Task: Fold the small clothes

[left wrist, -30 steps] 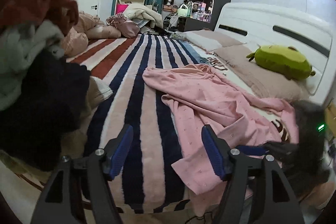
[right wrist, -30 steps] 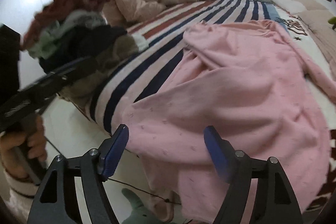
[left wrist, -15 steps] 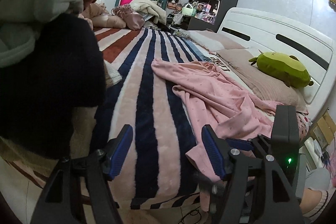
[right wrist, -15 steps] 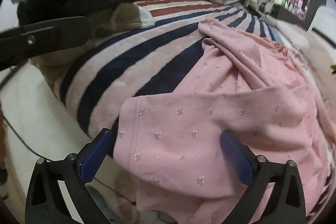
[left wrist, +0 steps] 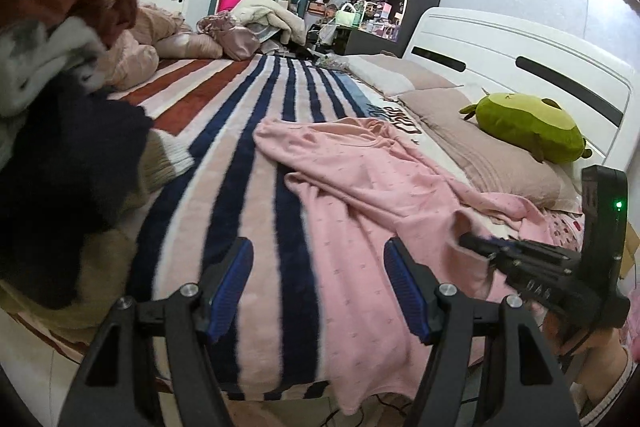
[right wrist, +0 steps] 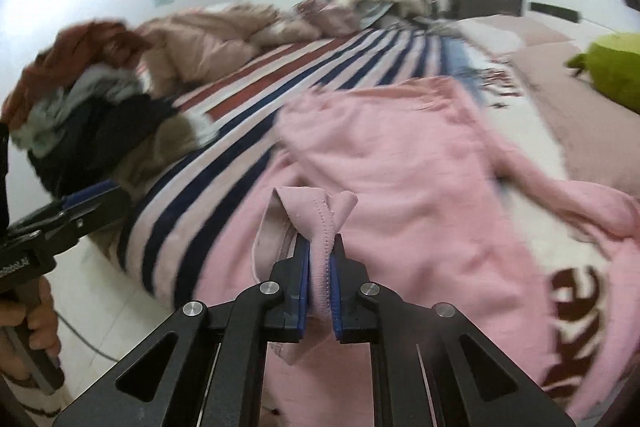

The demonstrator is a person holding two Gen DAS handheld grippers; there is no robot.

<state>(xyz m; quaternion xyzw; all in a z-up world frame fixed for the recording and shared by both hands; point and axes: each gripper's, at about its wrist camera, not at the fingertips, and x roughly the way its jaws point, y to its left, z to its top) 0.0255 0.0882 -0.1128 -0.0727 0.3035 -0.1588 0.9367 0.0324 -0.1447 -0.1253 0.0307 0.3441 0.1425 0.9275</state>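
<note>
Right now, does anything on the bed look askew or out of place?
The pink garment lies rumpled, its near end hanging over the bed's edge; the right gripper pinches a bunched hem. An unfolded clothes pile slumps at the left edge.

Large brown letters "ke" printed on the cream blanket near the bed's right edge, partly hidden by pink fabric. Small white lettering on the left gripper, too cropped to read.
</note>
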